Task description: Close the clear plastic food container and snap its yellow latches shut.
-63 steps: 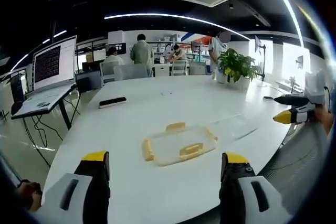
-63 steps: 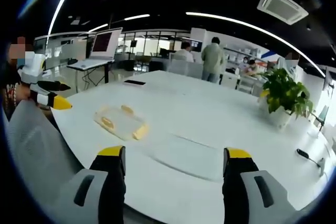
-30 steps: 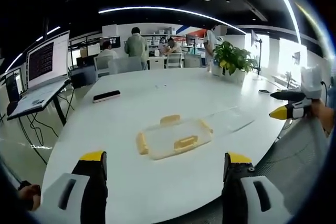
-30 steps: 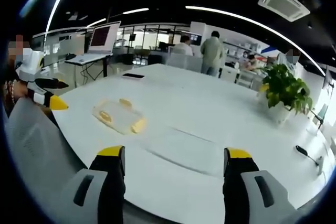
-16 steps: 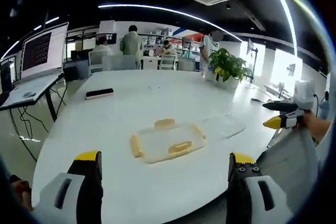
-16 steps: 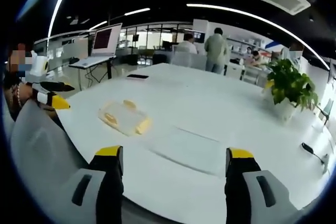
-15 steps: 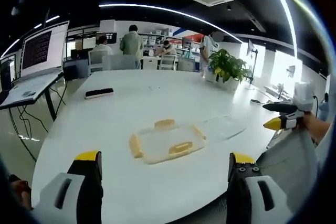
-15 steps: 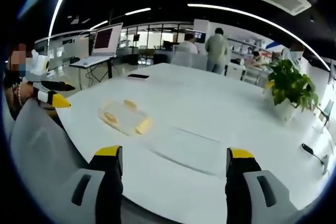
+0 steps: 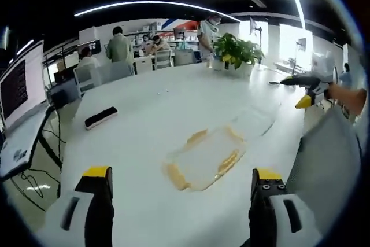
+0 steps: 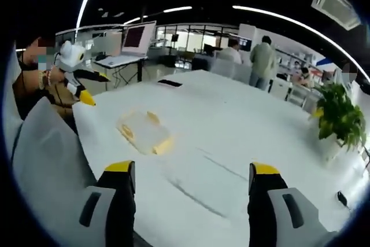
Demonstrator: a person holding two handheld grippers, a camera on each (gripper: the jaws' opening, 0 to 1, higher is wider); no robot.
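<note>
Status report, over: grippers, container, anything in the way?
Left gripper and right gripper open, holding nothing. Container on the white table, its clear lid flat beside it, yellow latches unsnapped. Nothing between grippers and container.

We see a bright room lit by long ceiling light strips [image 9: 150,5] against a dark ceiling, with daylight glaring from windows [image 9: 295,41] at far right. The white table [image 10: 231,131] reflects softly, with faint shadows. Both views are motion-blurred, and fisheye bending warps the edges.
</note>
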